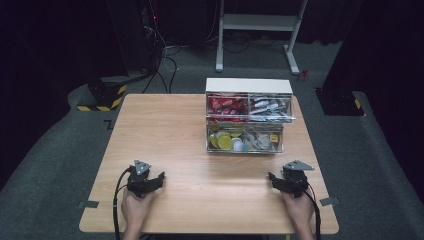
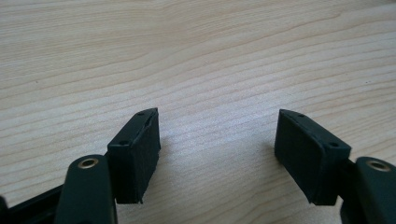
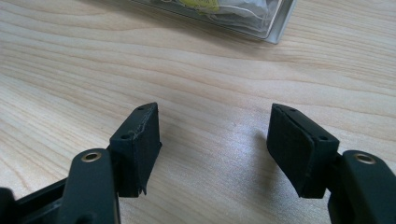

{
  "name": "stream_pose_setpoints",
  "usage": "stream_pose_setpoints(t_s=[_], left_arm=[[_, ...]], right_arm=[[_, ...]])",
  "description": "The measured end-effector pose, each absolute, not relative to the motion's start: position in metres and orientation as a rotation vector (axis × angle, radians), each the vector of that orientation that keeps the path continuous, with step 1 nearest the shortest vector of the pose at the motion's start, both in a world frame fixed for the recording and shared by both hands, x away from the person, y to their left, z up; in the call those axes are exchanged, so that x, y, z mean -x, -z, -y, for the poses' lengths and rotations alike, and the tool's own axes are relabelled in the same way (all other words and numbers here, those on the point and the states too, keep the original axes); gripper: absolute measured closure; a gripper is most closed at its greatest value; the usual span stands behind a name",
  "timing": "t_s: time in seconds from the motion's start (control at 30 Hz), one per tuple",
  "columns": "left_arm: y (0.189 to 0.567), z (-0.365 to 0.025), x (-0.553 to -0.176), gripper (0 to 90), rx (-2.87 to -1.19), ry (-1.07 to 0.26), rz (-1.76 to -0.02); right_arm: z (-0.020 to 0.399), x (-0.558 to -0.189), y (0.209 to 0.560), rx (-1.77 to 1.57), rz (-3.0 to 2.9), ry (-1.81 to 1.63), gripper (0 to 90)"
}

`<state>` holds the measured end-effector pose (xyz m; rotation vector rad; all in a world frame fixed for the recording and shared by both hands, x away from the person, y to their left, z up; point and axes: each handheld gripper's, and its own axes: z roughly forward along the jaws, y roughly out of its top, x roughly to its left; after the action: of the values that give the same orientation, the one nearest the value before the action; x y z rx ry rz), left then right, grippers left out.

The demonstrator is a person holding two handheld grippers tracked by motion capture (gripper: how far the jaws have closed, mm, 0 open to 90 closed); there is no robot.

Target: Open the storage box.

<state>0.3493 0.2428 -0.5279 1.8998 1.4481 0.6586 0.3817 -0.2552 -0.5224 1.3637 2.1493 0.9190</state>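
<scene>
My left gripper (image 1: 159,178) rests low over the wooden table (image 1: 165,125) near its front left, held in a hand. Its jaws stand wide apart in the left gripper view (image 2: 218,140) with bare wood between them. My right gripper (image 1: 272,178) sits near the front right, also held in a hand, and its jaws (image 3: 214,135) are open with nothing between them. A clear plastic drawer box (image 1: 248,116) stands at the back middle of the table. Its near corner (image 3: 275,25) shows at the top of the right gripper view.
The drawer box holds red packets (image 1: 226,106) and silver-red sachets (image 1: 268,107) above, yellow and white round capsules (image 1: 226,140) below. Beyond the table are a white metal frame (image 1: 257,22), cables on the grey floor, and a black-yellow striped base (image 1: 102,97).
</scene>
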Motion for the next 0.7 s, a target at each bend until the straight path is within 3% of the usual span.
stream_pose_setpoints(t_s=[0.7], left_arm=[[0.5279,-0.243,-0.3496,30.9,-1.9,-0.653,-1.444]], right_arm=[[0.2548,-0.386,0.5225,-1.394,-2.12,-0.902,31.8]])
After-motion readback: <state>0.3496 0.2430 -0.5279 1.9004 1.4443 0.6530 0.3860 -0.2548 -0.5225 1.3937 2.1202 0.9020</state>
